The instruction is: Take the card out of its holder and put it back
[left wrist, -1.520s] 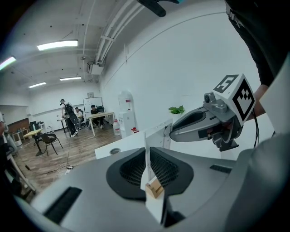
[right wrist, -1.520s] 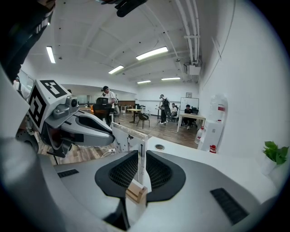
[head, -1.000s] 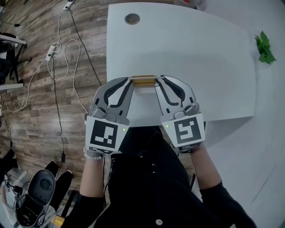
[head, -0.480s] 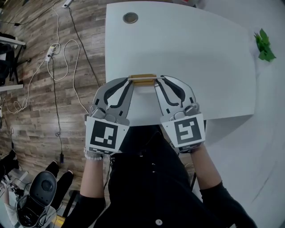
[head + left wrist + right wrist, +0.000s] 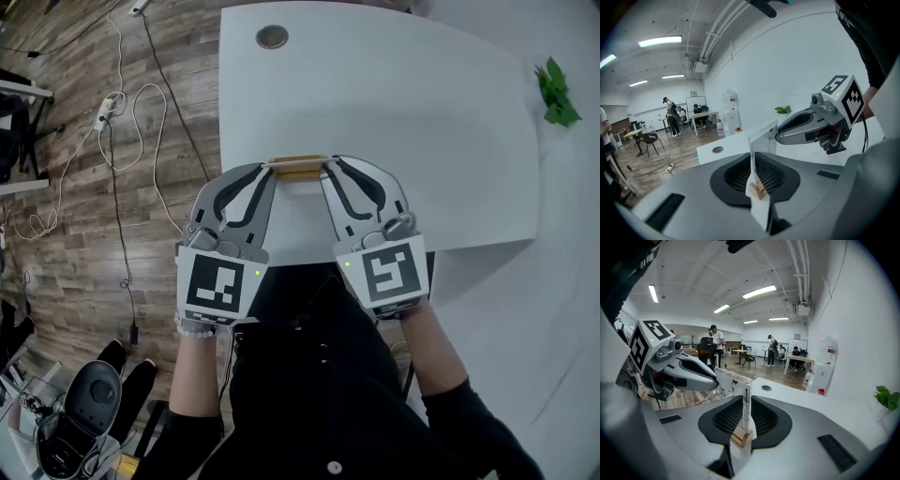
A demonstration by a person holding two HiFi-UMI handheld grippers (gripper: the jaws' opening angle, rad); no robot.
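Note:
A white card (image 5: 297, 162) stands on edge in a small wooden holder (image 5: 298, 171) near the white table's front edge. My left gripper (image 5: 270, 170) is shut on the card's left end, and my right gripper (image 5: 325, 168) is shut on its right end. In the left gripper view the card (image 5: 753, 157) runs upright between the black pads, with the wooden holder (image 5: 757, 191) at its foot and the right gripper (image 5: 813, 127) beyond. The right gripper view mirrors this: card (image 5: 746, 401), holder (image 5: 741, 438), left gripper (image 5: 682, 367). Whether the holder rests on the table is hidden.
The white table (image 5: 394, 103) has a round cable grommet (image 5: 272, 37) at its far left corner. A green plant (image 5: 559, 96) sits at the right. Cables (image 5: 122, 103) trail over the wooden floor to the left. People stand far off in the room (image 5: 716, 341).
Both grippers stay closed on the card's ends. The whole scene has only shifted a few pixels in the head view.

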